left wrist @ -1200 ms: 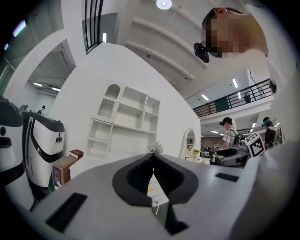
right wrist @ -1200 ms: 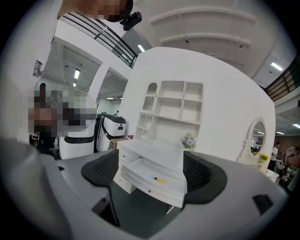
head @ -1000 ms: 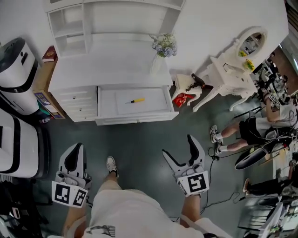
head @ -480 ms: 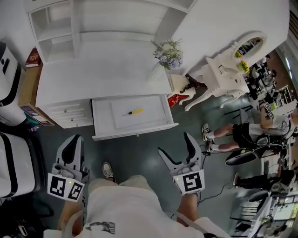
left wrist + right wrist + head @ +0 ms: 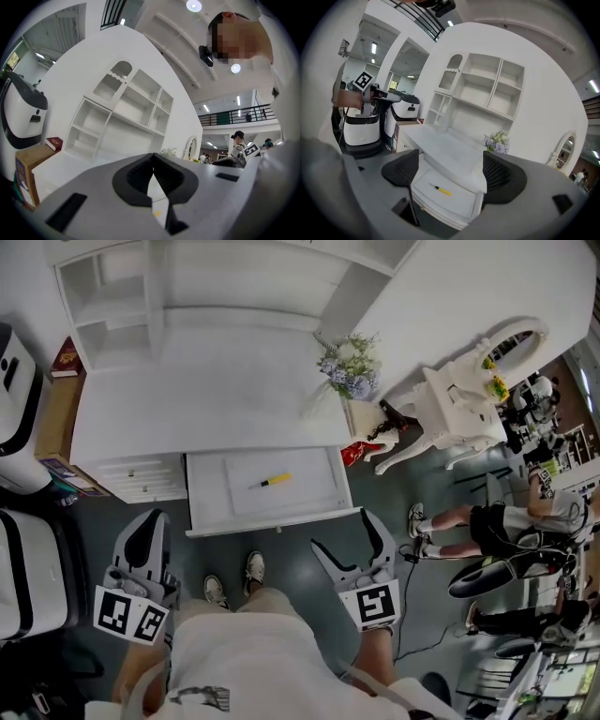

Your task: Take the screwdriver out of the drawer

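Note:
A yellow-handled screwdriver (image 5: 270, 482) lies alone in the open white drawer (image 5: 206, 512) of the desk, roughly at its middle. Both grippers hang in front of the drawer, short of it and over the floor. My left gripper (image 5: 150, 521) is shut, its jaws pressed together with nothing between them (image 5: 152, 171). My right gripper (image 5: 345, 538) is open and holds nothing. In the right gripper view the screwdriver (image 5: 442, 190) shows between the spread jaws of the right gripper (image 5: 452, 172), well beyond them, in the drawer (image 5: 459, 206).
The white desk (image 5: 187, 399) carries a shelf unit and a vase of flowers (image 5: 349, 367). A white robot (image 5: 19, 306), a cardboard box (image 5: 56, 418) and a book (image 5: 67, 354) stand left. A white dressing table (image 5: 459, 399) and a seated person (image 5: 506, 521) are right. My feet (image 5: 253, 568) are below the drawer.
I have stepped toward the desk, so the drawer and screwdriver sit nearer both grippers. The left stays shut and the right stays open.

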The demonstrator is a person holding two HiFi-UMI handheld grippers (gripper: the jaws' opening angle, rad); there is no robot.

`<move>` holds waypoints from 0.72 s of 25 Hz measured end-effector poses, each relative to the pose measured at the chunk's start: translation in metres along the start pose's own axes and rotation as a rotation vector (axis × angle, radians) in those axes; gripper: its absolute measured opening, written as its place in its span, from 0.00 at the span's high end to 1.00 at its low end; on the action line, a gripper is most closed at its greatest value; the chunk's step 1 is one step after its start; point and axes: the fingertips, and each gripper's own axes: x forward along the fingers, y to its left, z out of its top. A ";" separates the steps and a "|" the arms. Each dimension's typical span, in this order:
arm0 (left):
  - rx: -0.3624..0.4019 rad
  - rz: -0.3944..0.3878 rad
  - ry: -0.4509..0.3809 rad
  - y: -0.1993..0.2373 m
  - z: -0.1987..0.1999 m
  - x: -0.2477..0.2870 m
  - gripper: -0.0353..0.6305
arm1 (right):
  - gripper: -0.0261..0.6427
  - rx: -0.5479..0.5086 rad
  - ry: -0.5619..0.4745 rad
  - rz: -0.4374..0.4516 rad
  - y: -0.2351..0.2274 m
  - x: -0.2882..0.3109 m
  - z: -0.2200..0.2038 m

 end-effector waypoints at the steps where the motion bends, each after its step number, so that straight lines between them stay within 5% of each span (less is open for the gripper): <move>1: 0.003 0.016 -0.004 0.002 0.002 0.004 0.92 | 0.33 0.001 0.007 0.015 -0.002 0.008 -0.003; 9: 0.035 0.147 -0.022 0.007 0.012 0.017 0.92 | 0.33 -0.065 0.028 0.213 -0.011 0.082 -0.038; 18: 0.047 0.267 0.010 0.001 0.000 0.025 0.92 | 0.33 -0.285 0.189 0.451 0.010 0.181 -0.145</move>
